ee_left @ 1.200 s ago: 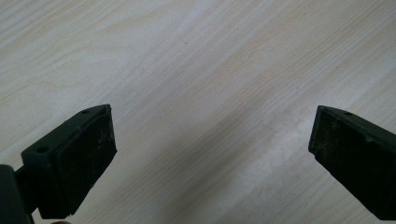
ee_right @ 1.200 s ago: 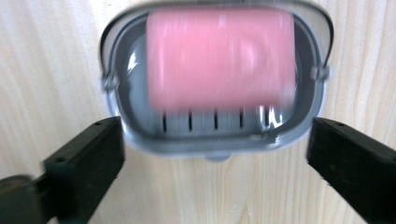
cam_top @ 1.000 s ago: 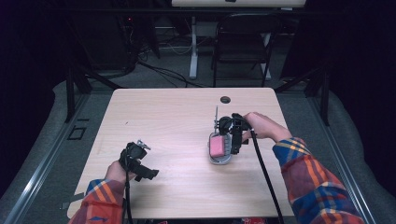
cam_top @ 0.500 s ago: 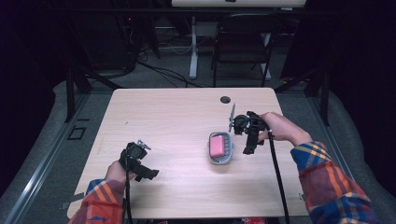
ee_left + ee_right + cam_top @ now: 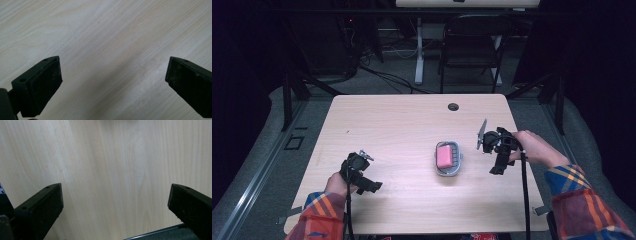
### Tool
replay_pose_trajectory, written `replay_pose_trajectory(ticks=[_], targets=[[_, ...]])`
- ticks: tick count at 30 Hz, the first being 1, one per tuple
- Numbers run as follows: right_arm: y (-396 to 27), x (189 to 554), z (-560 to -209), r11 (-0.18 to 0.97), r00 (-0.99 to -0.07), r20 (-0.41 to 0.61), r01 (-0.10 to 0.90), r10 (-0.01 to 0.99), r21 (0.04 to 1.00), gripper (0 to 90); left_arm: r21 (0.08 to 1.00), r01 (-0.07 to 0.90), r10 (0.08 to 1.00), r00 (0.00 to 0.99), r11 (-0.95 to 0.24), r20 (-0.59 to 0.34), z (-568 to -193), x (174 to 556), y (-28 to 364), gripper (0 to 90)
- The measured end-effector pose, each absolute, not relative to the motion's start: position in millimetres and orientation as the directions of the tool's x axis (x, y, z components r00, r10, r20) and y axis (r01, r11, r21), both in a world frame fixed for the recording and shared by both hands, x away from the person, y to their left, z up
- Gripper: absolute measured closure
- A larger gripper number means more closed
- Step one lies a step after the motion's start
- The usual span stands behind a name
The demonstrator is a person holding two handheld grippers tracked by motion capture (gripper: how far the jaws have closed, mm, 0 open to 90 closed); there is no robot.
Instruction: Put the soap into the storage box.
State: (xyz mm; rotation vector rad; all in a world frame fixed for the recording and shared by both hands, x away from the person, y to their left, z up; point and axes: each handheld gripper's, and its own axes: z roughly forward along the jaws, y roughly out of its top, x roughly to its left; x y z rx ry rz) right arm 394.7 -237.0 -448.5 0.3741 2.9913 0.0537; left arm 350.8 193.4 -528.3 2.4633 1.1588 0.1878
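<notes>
- Right gripper (image 5: pixel 115 202): in its own view both black jaws are cut off by the bottom edge, the one at 3 o'clock also by the right edge.
- Left gripper (image 5: pixel 112 82): same in its own view; jaw at 9 o'clock loses its base at the lower left corner, jaw at 3 o'clock runs off the right edge.
- Dark strip (image 5: pixel 160 233) at 5 o'clock in the right gripper view: cut by the bottom edge, identity unclear.
- Pink block (image 5: pixel 444 155) in the grey tray (image 5: pixel 457 161): too small in the high view to tell its material.
- Plaid sleeves (image 5: pixel 584 210): cropped at 5 and 7 o'clock in the high view.
- Chair (image 5: pixel 472 47) at 12 o'clock: top lost in darkness.
</notes>
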Motion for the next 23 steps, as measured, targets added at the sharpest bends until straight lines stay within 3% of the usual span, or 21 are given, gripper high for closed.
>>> replay_pose_trajectory(ticks=[14, 17, 22, 23], targets=[[-288, 348, -495, 0.925, -0.929, -0.054, 0.356, 0.366, 0.135, 0.0, 0.415, 0.705, 0.76, 0.648, -0.575, -0.047, -529, 351, 193, 0.7], [-300, 335, -509, 0.899, -0.912, -0.042, 0.393, 0.407, 0.193, 0.9, 0.409, 0.705, 0.759, 0.649, -0.579, -0.044, -529, 351, 192, 0.7], [-307, 324, -525, 0.888, -0.901, -0.013, 0.424, 0.433, 0.178, 1.1, 0.414, 0.7, 0.756, 0.653, -0.582, -0.041, -529, 351, 190, 0.7], [-306, 324, -527, 0.899, -0.906, -0.017, 0.416, 0.422, 0.137, 2.0, 0.415, 0.699, 0.756, 0.653, -0.583, -0.039, -528, 351, 190, 0.7]])
